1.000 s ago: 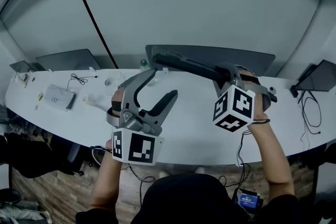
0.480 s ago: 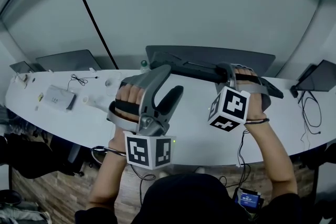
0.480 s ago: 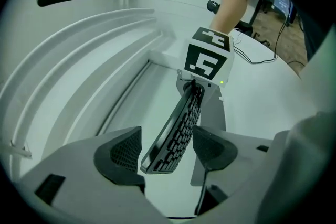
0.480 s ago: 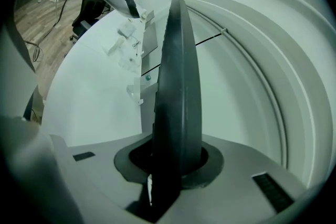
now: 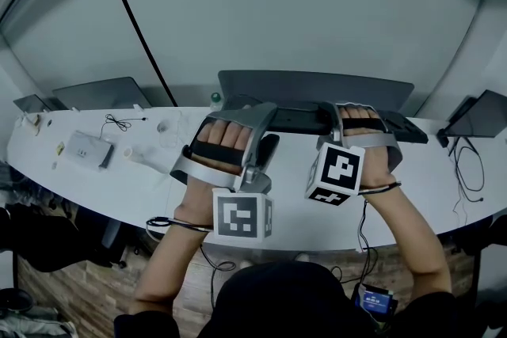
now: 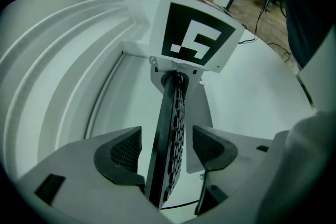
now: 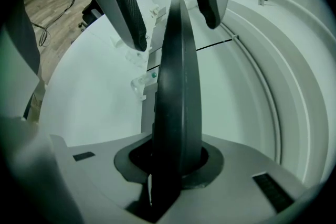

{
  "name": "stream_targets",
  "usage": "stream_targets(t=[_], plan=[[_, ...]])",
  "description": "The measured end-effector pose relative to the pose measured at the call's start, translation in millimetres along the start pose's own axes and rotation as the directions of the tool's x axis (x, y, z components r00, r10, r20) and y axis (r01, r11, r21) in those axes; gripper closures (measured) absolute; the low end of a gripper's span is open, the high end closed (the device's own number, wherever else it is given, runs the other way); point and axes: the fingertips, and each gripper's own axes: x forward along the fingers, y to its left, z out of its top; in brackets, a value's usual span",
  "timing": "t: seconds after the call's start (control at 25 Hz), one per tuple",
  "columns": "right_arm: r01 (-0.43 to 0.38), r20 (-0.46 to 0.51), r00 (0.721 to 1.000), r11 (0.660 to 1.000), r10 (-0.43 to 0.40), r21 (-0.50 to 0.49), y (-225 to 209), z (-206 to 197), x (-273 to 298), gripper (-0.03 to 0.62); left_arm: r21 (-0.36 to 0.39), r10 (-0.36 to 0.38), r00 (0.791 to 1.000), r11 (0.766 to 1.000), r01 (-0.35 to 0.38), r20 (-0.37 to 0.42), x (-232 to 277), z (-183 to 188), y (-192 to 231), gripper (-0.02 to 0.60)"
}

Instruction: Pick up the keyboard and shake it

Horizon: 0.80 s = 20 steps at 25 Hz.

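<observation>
Though unclear overhead, left tongs (image 6: pixel 167 148) apart.

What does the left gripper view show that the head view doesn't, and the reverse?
Only the left gripper view: the left gripper has its jaws apart, a gap either side of the keyboard. Only the head view: a white box at the left end of the desk. Both: the right gripper holding the keyboard's other end.
</observation>
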Motion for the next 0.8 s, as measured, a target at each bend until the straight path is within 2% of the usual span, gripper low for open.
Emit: stream_targets(t=[0.32,0.48,0.8], plan=[[-0.005,0.035,0.999,0.998,0.007,-0.057,7,23,-1,0.496,0.027,-0.074,0.997,0.997,0.074,-0.019,16,-1,-20,0.276],[-0.001,0.033,0.999,0.996,0.004,-0.084,7,31,3,0.494,0.047,-0.1,0.993,0.994,0.103,-0.06,23,-13,-27,0.278],[0.018,0.018,1.0,0.994,-0.016,-0.112,8,39,5,0.49,0.011,-0.127,0.985,0.992,0.129,-0.121,33,-29,-30,0.278]])
